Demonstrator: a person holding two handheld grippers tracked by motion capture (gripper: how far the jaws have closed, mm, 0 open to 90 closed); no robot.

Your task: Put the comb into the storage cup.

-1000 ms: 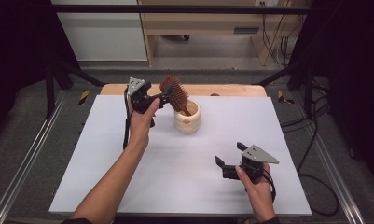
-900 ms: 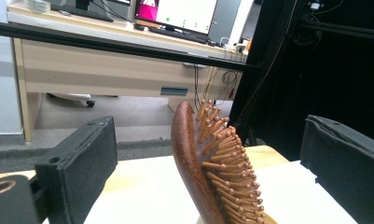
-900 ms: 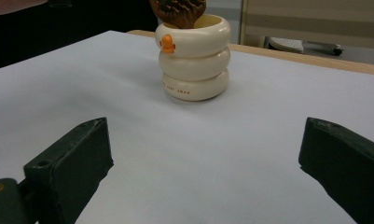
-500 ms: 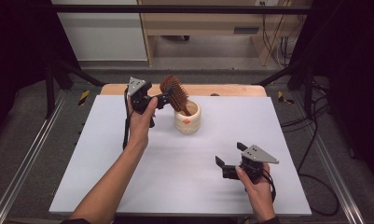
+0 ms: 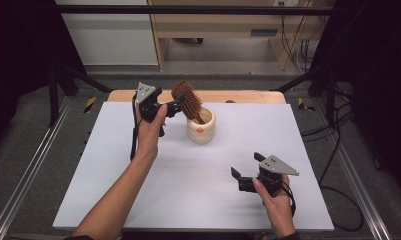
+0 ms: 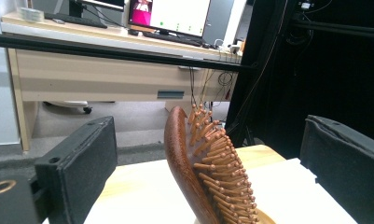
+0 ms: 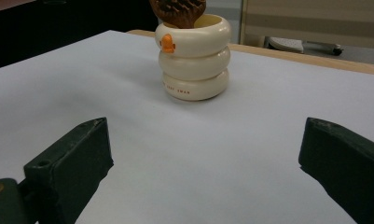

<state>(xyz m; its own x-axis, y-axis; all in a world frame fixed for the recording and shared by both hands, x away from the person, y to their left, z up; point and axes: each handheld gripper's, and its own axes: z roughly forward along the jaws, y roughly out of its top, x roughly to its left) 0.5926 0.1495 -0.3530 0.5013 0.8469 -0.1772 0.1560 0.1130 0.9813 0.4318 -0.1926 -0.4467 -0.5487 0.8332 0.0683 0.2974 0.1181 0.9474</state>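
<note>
From above, we see our left forearm stretched far forward, the left gripper (image 5: 174, 106) raised beside the wooden hairbrush (image 5: 187, 99), which stands tilted in the cream holder (image 5: 201, 131) near the table's (image 5: 113, 170) far edge; the right gripper (image 5: 245, 172) rests low and near, jaws apart. In the left gripper view, our jaws stand wide on either side of the brush head, not touching. In the right gripper view, our spread jaws face the holder, well apart from it.

lab, framed test table (image 5: 138, 200), monitors (image 6: 175, 14), cables (image 5: 333, 150)
</note>
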